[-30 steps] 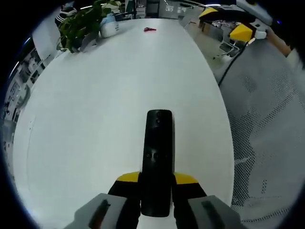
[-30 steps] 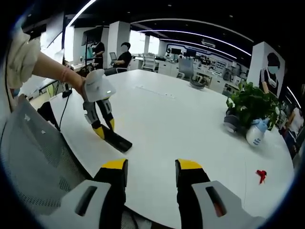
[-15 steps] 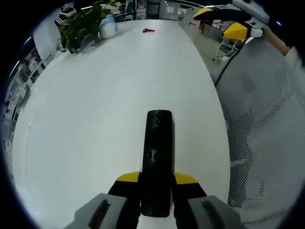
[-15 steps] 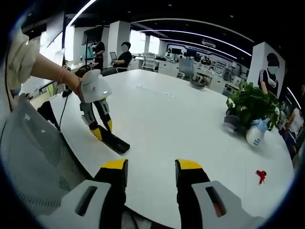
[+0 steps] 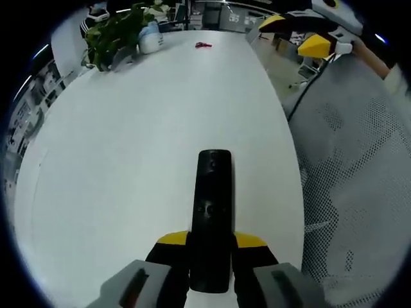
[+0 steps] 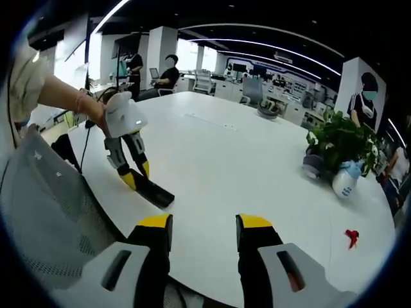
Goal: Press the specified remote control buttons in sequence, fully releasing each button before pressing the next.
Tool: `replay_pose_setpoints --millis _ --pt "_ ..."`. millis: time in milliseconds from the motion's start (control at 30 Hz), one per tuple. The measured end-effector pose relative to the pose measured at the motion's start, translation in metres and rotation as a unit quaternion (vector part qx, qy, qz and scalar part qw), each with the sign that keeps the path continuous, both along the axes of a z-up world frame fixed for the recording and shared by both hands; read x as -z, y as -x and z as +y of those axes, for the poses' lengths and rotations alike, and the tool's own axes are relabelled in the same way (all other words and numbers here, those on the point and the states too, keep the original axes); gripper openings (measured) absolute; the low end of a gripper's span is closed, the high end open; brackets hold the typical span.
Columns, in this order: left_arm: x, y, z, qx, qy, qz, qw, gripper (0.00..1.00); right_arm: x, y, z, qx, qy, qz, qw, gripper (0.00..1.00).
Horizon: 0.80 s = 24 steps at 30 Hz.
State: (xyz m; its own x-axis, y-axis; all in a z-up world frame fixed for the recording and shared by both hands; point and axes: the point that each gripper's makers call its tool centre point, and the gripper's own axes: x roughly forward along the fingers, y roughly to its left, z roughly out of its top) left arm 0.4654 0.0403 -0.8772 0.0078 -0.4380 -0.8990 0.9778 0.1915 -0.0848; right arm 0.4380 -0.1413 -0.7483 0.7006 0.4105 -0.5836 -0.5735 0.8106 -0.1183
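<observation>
Left gripper (image 5: 212, 247) clamps the black remote control (image 5: 211, 215); right gripper (image 6: 204, 231) gapes empty, apparently no button pressed yet

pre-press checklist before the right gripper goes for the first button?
1. Remote held between the left gripper's jaws: ok.
2. Remote's button side faces up: ok.
3. Right gripper jaws open and holding nothing: ok.
4. Right gripper lined up over a button: not ok, it hangs at the table edge, apart from the remote.
5. Which button to press first: cannot tell, labels too small.
6. Plant and small red thing off the path: ok.
</observation>
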Motion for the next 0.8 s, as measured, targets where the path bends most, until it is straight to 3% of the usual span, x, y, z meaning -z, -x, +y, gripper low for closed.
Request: replay_pose_setpoints --millis 333,500,800 --pt "-0.001 0.005 -0.002 -0.019 0.017 0.006 0.9997 0.24 0.001 0.0 0.0 -0.001 0.002 0.002 1.0 0.4" --pt "-0.002 0.008 -0.003 -0.057 0.038 0.017 0.9975 0.24 0.001 0.0 0.0 0.001 0.001 0.003 1.0 0.4" --pt "-0.001 0.016 -0.005 -0.065 0.044 0.002 0.9969 0.24 0.004 0.002 0.001 -0.006 0.01 0.009 0.9999 0.4"
